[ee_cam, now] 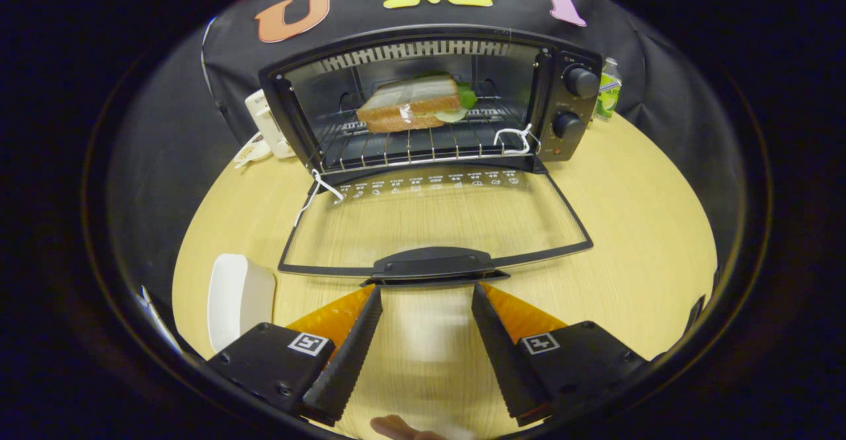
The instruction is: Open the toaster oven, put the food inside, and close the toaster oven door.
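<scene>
A black toaster oven (568, 106) stands at the back of the round wooden table (648, 228). Its glass door (436, 219) is folded down flat toward me, with the door handle (433, 265) at the near edge. Inside, a sandwich (410, 103) with lettuce lies on the wire rack (423, 146). My gripper (426, 288) is open, its fingertips just short of the door handle, one to each side of the handle's middle. Nothing is held between the fingers.
A white plate (238, 298) lies on the table left of my fingers. A white appliance (264, 123) stands behind the oven's left side, and a small bottle (608, 90) behind its right side. Two knobs (580, 82) sit on the oven's right panel.
</scene>
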A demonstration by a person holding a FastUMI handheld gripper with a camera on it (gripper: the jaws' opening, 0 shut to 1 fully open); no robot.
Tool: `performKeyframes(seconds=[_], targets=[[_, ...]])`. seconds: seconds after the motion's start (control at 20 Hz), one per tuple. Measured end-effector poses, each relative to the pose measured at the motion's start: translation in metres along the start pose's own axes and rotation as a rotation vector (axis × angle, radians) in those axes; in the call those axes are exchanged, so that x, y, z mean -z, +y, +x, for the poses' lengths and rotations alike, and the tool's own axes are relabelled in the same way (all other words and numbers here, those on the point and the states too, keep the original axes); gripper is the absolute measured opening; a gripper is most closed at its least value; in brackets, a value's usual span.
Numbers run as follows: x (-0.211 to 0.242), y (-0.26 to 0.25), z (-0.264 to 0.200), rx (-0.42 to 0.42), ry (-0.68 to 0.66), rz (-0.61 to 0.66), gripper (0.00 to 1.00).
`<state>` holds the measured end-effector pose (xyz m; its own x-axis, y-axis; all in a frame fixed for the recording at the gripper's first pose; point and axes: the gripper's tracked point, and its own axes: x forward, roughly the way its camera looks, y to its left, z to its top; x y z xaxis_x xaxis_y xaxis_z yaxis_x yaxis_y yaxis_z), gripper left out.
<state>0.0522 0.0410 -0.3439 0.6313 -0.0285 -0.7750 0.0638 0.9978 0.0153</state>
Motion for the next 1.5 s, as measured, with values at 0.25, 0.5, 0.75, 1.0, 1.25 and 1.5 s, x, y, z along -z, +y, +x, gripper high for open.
performKeyframes(seconds=[0.25, 0.5, 0.75, 1.0, 1.25, 1.5], targets=[[-0.007, 0.0, -0.011, 0.0, -0.045, -0.007, 0.91], [-0.022, 0.002, -0.021, -0.005, -0.114, -0.007, 0.91], [-0.034, 0.003, -0.026, -0.02, -0.159, 0.012, 0.91], [-0.048, 0.006, -0.032, -0.021, -0.224, 0.017, 0.91], [-0.066, 0.007, -0.04, -0.001, -0.306, -0.012, 0.91], [-0.088, 0.01, -0.047, 0.022, -0.415, -0.051, 0.91]])
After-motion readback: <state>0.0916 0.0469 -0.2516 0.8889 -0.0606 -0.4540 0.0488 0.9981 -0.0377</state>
